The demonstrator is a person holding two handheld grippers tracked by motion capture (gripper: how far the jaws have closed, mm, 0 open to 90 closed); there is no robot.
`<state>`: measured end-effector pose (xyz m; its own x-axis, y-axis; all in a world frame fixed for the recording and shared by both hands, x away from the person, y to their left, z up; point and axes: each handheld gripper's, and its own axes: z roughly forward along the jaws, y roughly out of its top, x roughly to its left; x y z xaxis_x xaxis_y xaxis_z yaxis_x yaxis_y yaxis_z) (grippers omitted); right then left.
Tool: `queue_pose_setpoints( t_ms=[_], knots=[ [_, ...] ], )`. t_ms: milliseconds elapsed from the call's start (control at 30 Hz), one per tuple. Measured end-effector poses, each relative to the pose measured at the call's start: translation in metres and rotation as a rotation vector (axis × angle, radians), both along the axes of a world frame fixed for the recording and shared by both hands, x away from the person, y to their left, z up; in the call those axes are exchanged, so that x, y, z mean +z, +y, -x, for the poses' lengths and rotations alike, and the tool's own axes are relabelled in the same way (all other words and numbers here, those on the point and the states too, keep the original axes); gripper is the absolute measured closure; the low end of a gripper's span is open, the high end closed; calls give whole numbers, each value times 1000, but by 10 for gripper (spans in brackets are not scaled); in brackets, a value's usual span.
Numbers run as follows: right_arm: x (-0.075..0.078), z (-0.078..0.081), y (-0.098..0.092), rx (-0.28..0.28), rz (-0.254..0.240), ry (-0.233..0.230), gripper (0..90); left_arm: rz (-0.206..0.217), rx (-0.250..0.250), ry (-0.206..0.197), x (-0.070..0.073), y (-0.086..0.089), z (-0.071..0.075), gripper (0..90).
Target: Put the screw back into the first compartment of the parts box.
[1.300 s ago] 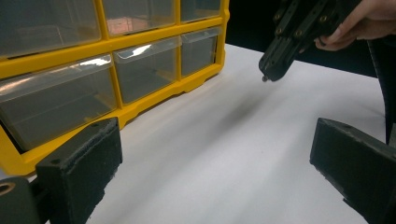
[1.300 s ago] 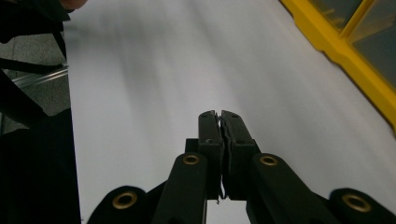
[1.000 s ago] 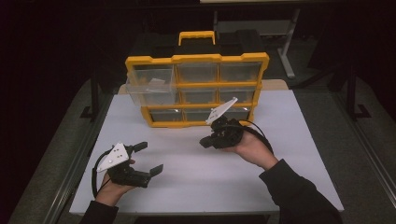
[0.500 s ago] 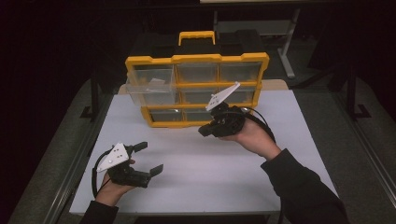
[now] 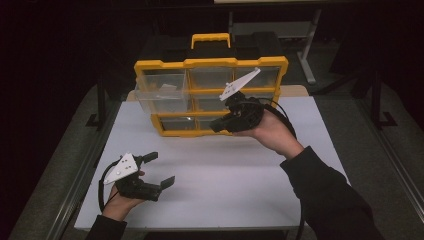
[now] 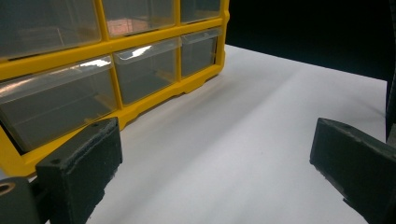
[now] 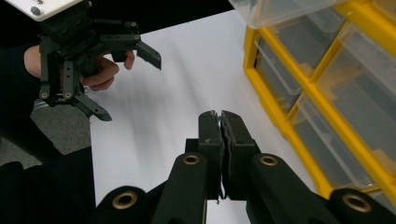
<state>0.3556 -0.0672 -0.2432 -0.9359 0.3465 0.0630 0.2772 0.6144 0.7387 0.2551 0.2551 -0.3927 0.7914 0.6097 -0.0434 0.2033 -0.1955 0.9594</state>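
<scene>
So the right gripper (image 5: 216,126) was clenched empty by the yellow drawer organizer (image 5: 210,95), probably for nudging drawers, while the left gripper (image 5: 161,170) sat released on standby.

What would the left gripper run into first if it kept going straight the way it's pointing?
Probably the yellow drawer organizer. The left gripper has its jaws open over bare white table, pointing toward the organizer's bottom row of clear drawers; nothing lies between, though depth is hard to judge.

Yellow plastic organizer case (image 5: 210,97) with clear drawers

It stands upright at the far side of the white tabletop (image 5: 215,175), handle on top; its upper-left clear drawer (image 5: 162,92) is pulled partly out.
</scene>
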Motion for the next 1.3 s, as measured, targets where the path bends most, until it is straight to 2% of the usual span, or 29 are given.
queue_pose_setpoints(
  t_ms=[200, 467, 667, 1067, 1100, 1133, 1300],
  knots=[
    [16, -1, 3, 9, -3, -23, 873, 3, 0, 1, 0, 0, 0, 18],
    [30, -4, 7, 10, -13, -33, 873, -6, -1, 5, 1, 1, 1, 18],
    [43, -7, 9, 10, -25, -41, 873, 2, -1, 1, 1, 0, 0, 18],
    [63, -18, 18, 0, -56, -62, 873, -2, 0, 4, 1, 1, 0, 18],
    [65, -19, 19, 0, -59, -66, 873, -17, -2, -1, 1, 2, 0, 18],
    [67, -18, 20, -9, -62, -52, 873, -20, -4, -5, 1, 2, -1, 18],
    [74, -22, 26, -18, -66, -57, 873, -30, -4, -6, 1, 2, -1, 18]
  ],
)
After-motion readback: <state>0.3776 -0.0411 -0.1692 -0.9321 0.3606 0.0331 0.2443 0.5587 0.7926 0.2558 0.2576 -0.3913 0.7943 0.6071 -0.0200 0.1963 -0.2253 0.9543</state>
